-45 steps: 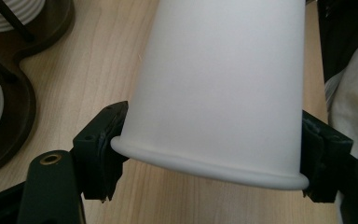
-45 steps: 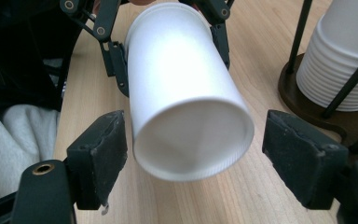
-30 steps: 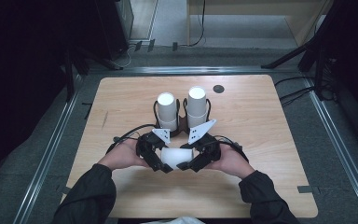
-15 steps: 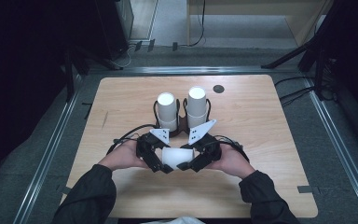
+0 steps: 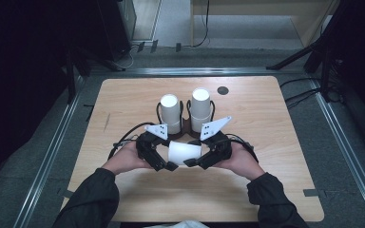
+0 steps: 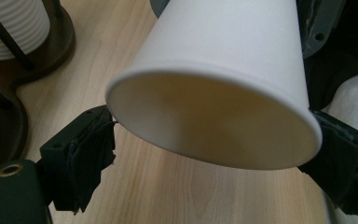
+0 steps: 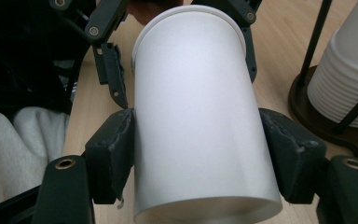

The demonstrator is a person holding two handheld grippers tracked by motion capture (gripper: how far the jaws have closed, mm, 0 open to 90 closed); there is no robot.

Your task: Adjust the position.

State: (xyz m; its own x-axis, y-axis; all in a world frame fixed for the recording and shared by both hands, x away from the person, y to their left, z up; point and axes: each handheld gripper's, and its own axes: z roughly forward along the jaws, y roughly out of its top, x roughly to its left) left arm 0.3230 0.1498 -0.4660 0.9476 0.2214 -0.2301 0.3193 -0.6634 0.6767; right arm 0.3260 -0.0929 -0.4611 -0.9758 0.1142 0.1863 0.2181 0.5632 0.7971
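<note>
A white paper cup point(image 5: 183, 153) lies on its side just above the wooden table point(image 5: 275, 142), held between both grippers. My left gripper point(image 5: 164, 164) is shut on its rim end. In the left gripper view the cup's open mouth point(image 6: 214, 130) faces the camera, with a black pad point(image 6: 91, 154) touching each side. My right gripper point(image 5: 196, 163) is shut on the cup's base end. In the right gripper view the cup wall point(image 7: 200, 121) runs away from the camera, squeezed between both pads point(image 7: 114, 154). The left gripper's fingers point(image 7: 112, 74) flank the far rim.
Two stacks of white cups point(image 5: 170, 111) point(image 5: 201, 107) stand upright in a dark wire holder point(image 5: 185, 126) just beyond the grippers. The stacks also appear at the view edges point(image 6: 14, 23) point(image 7: 349, 79). A small dark round spot point(image 5: 223, 90) marks the table's far side.
</note>
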